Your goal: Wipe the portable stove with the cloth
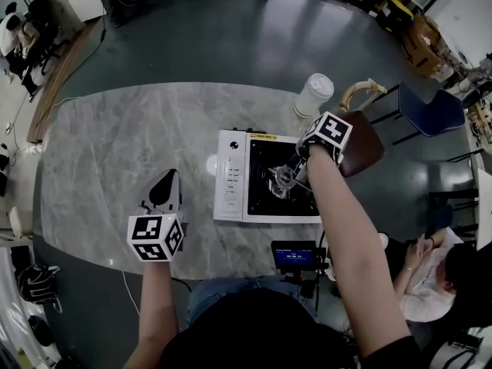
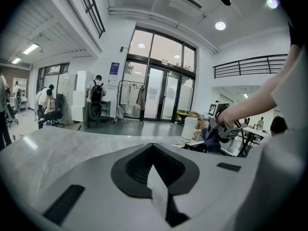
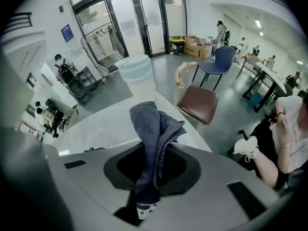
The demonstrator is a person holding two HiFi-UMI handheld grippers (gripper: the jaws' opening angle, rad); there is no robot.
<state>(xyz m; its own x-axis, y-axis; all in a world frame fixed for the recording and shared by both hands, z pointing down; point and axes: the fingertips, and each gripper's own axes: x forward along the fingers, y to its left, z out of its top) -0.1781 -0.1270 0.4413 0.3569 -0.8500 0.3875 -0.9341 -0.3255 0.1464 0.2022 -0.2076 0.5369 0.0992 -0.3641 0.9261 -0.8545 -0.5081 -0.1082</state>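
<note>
Spread across the middle of the head view: the grey table [image 1: 115, 144], and right of centre on it the portable stove [image 1: 231, 177], white control strip at its left, black top at its right. Could slide on the smooth stone under a hard sideways stroke, with no bracing from the left gripper [image 1: 165, 183], which hovers lower left of the stove, well apart from it, jaws together on nothing.

Next in size, the white cup [image 1: 314, 94], just beyond the stove's upper right corner. Could tip over under a long stroke toward the top of the frame.

Smallest, the cloth [image 3: 150, 138], clamped in the right gripper [image 1: 286, 177] over the black top. Seems pinched by a narrow fold only, with most of the grey towelling standing free past the tips. May catch on a raised part of the stove top and pull out, or wipe with too small a patch.

Only in the head view: the whole layout, stove against table, cup and both grippers. No clear sight of the cloth there, though. Only in the right gripper view: the bite on the cloth, yet almost nothing of the stove. Only in the left gripper view: its own closed, empty jaws, plus a side-on glimpse of the right gripper at middle right.
</note>
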